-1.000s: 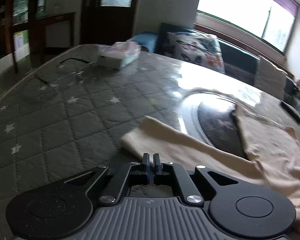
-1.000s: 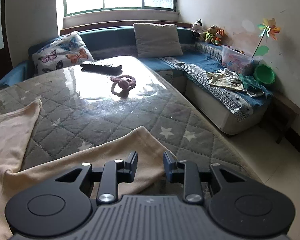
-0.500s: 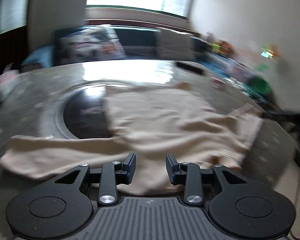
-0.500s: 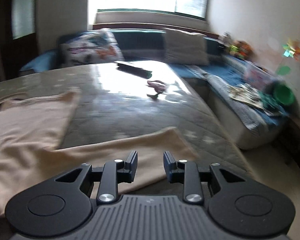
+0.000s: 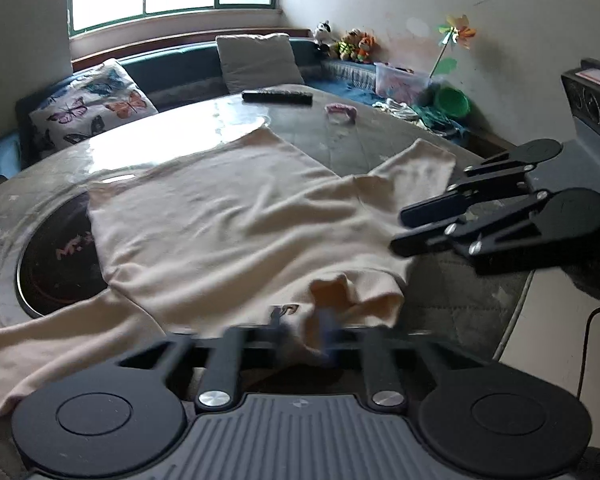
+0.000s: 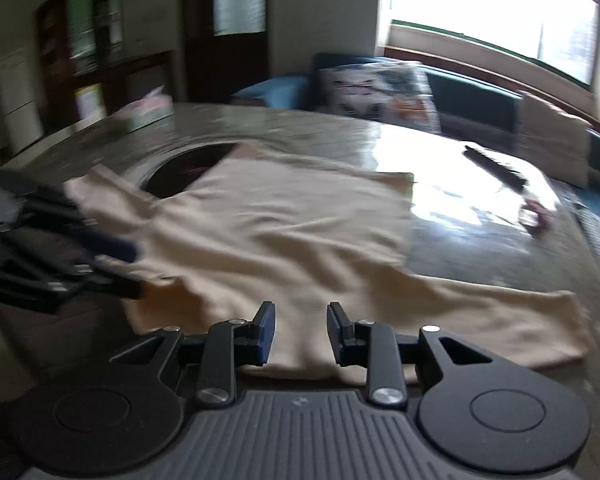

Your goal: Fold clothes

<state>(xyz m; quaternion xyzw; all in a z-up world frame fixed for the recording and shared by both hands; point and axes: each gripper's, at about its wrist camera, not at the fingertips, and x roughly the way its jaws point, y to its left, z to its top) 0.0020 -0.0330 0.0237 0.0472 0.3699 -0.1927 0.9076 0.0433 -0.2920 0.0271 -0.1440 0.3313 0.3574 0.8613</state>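
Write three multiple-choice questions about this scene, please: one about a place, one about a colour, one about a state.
1. Where does the black remote control lie?
A. on the table, beyond the garment
B. on top of the garment
C. inside a drawer

2. What colour is the garment?
A. blue
B. beige
C. green

3. In what state is the right tool?
A. shut on the garment
B. open
C. shut on the remote control

Answers:
1 A: the remote rests on the glossy tabletop, past the cloth's far edge.
2 B: the cloth is pale beige all over.
3 B: in the right wrist view its jaws stand apart above the cloth.
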